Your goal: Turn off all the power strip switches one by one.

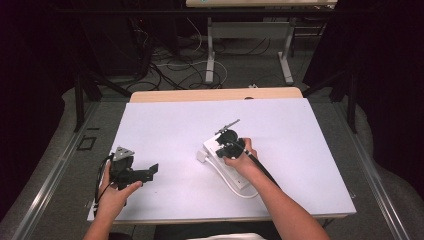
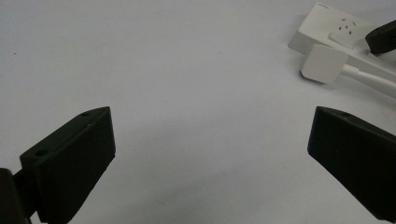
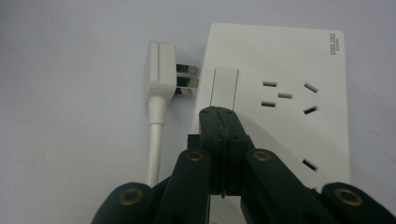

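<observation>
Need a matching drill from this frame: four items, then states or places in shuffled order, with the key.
Items:
1. left gripper
2. right gripper
3. plug
4. power strip

States or places:
A. lies on its side, prongs bare, beside the strip
B. jaws shut, tips at the strip's rocker switch
C. jaws wide apart over bare table
D. white, flat on the table, sockets facing up

Pairs: 1-C, 2-B, 3-A, 4-D
</observation>
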Motion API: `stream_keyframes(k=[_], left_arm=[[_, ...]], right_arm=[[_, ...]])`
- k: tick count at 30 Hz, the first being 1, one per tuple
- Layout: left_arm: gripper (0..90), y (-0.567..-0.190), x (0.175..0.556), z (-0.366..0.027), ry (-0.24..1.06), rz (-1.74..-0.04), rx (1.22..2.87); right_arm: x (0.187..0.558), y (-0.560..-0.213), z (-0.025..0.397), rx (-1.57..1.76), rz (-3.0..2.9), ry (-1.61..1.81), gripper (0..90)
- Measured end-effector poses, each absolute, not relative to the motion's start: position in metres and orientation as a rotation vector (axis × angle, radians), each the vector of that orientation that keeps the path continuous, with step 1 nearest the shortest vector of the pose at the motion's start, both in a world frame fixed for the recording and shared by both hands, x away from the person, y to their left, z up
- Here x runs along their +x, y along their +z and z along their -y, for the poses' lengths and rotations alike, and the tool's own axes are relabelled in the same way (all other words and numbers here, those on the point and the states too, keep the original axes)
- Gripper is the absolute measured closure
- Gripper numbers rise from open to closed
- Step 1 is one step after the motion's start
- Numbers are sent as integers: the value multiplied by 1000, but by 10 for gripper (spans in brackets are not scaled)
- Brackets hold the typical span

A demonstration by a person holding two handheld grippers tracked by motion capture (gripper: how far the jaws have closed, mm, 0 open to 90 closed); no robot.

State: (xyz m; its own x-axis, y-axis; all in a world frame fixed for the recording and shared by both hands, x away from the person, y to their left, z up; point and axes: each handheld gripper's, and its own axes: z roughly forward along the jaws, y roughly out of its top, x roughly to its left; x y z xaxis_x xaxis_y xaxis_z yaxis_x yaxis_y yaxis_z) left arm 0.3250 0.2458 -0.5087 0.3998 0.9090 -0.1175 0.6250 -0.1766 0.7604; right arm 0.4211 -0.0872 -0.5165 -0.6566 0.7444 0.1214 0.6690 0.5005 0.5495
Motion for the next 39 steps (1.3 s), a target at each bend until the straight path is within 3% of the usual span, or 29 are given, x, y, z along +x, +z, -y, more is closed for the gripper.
stream_keyframes(k=[38, 39], left_arm=[[8, -509, 325, -245, 470, -1316, 1890], [8, -509, 325, -245, 465, -1316, 1895]], right_arm=[[423, -524, 86, 1209, -2562, 962, 900], [422, -518, 87, 1236, -2626, 853, 900]])
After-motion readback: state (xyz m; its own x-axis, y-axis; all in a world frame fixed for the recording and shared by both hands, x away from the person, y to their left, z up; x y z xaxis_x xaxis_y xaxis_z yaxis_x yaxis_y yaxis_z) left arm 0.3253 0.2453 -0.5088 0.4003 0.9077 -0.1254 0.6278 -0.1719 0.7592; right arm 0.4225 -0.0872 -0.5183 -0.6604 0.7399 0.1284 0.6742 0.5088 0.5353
